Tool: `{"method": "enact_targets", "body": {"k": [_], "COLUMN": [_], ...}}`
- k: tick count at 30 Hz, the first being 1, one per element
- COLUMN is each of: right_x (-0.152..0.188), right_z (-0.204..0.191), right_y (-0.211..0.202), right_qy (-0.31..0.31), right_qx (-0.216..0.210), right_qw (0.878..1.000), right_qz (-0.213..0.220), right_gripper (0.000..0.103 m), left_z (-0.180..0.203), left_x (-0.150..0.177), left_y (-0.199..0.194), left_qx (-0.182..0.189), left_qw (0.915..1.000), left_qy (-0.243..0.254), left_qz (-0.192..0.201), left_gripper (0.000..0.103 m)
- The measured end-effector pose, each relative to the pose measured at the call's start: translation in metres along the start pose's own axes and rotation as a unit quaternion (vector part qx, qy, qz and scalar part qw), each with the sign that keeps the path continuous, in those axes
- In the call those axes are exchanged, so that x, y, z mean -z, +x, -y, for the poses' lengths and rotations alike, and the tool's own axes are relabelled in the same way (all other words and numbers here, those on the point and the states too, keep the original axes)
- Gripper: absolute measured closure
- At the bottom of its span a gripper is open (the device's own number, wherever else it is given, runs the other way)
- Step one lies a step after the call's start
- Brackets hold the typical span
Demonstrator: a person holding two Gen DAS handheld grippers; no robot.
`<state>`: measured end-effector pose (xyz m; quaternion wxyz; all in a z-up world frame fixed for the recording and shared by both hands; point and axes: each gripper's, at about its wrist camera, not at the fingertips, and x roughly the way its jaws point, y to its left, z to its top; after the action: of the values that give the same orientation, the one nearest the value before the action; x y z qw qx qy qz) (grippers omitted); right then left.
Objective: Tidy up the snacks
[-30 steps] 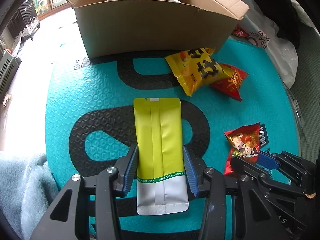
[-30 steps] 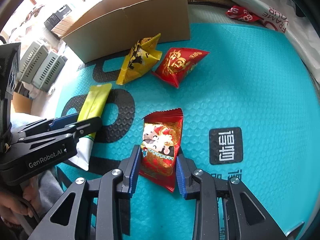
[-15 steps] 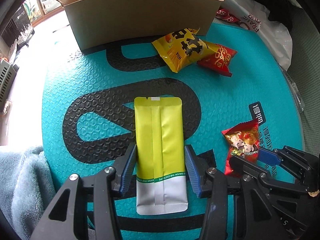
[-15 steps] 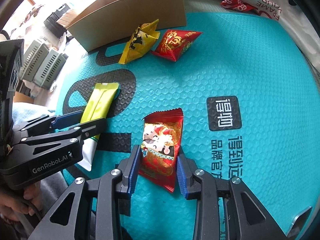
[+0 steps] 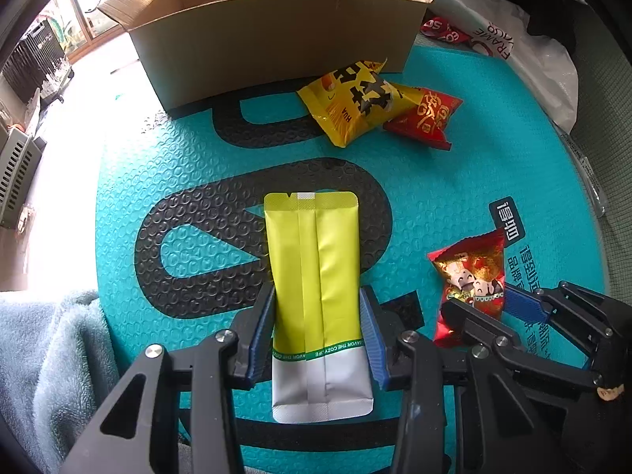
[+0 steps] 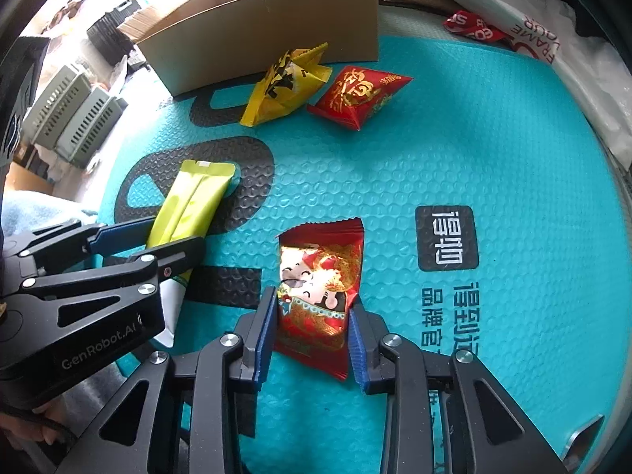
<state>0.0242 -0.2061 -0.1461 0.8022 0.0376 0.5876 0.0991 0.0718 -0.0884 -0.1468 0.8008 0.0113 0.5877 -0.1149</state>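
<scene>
A long yellow-green pouch (image 5: 312,268) with a white end sits between the blue pads of my left gripper (image 5: 318,296), whose jaws are closing on its two long edges. It hangs just over the teal mat (image 5: 474,181). To the right, my right gripper (image 6: 312,304) is closing on a red snack packet (image 6: 320,272) with a cartoon figure, its pads pressed against the packet's sides. An open cardboard box (image 5: 276,39) stands at the far edge of the mat. In the right wrist view the left gripper (image 6: 173,233) shows at the left with the pouch (image 6: 193,197) in it.
A yellow snack bag (image 5: 355,102) and a red snack bag (image 5: 426,114) lie side by side in front of the box. A white plastic bag (image 5: 525,63) lies at the far right, a grey blanket (image 5: 47,355) at the near left, and grey crates (image 6: 71,114) beyond the mat.
The mat and the box have slid a little in both views, while the pouch and the red packet keep their place between the fingers. Both grips look slightly tighter.
</scene>
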Motion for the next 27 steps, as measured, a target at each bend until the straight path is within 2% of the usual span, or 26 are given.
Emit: {"method": "enact_targets", "body": {"k": [8,15,27], "right_x": [0.002,0.006,-0.01], "right_z": [0.0,0.0,-0.008], "right_y": [-0.015,-0.042,-0.088], "right_qy": [0.014,0.013,-0.002], "right_qx": [-0.035,-0.053,-0.075], "right_qw": [0.999,0.998,0.995], "right_qz": [0.012,0.031,0.072], "right_gripper": [0.072,0.072,0.072], "left_z": [0.003,0.002,0.006], "left_x": [0.006,0.012,0.005], "left_y": [-0.03,-0.068,-0.132], "left_qx": [0.025,0.027,0.03], "left_qw": [0.9994,0.9979,0.9922], "left_qy": [0.005,0.014,0.007], "left_qz": [0.024,0.058,0.121], "left_gripper": [0.063,0.063,0.063]}}
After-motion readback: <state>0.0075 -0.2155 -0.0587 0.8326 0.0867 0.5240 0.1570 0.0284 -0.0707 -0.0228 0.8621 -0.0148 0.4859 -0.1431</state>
